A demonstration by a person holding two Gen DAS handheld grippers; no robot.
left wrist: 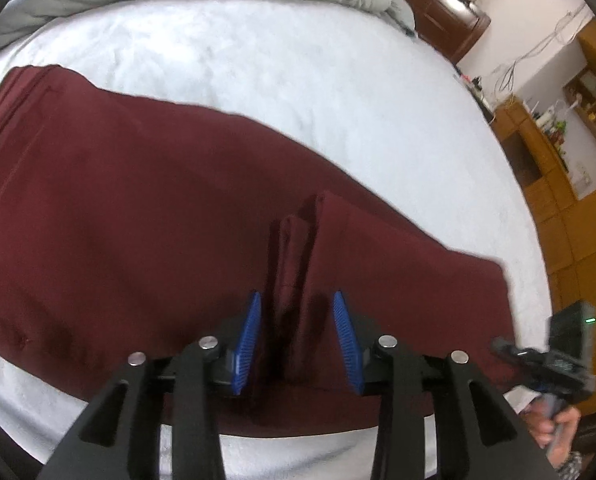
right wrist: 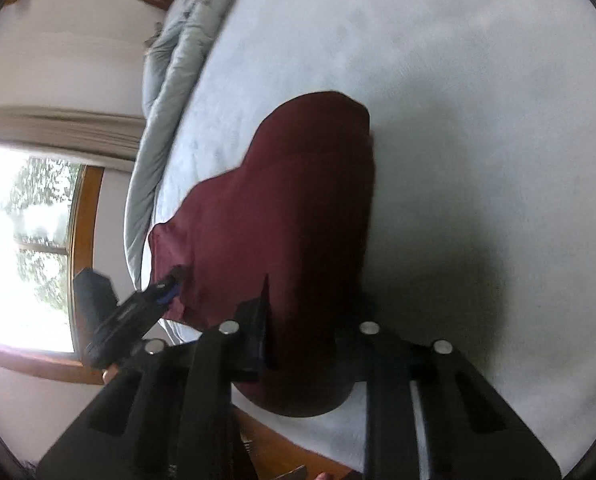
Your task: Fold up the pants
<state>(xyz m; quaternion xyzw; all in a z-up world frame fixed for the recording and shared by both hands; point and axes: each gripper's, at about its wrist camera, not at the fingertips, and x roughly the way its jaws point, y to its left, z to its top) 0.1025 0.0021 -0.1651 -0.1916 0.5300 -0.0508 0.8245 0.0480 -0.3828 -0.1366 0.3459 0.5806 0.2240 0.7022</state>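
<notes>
I run both claws over a bed (left wrist: 257, 64) covered in a pale sheet. The pants (left wrist: 117, 220), maroon, lie flat on it; in the left wrist view they run from the waistband at the left edge of the frame to the hem at the lower right, so the long axis is roughly left to right across the frame.

Left claw (left wrist: 298, 336): the blue pads (left wrist: 247, 340) stand apart on either side of a raised pleat of fabric at bottom centre. The pads do not press the pleat, so I read this claw as released, positioned to pinch.

Right claw (right wrist: 298, 344): in the right wrist view the cloth fills the gap between its fingers at bottom centre and bulges below them. It appears clenched on the pants, though blur hides the pads. The left claw shows at the lower left of that frame, touching the cloth edge.

Judgement: both claws sit at the hem end, the right nearer the hem. The coming fold would carry this end along the long axis toward the waistband.
</notes>
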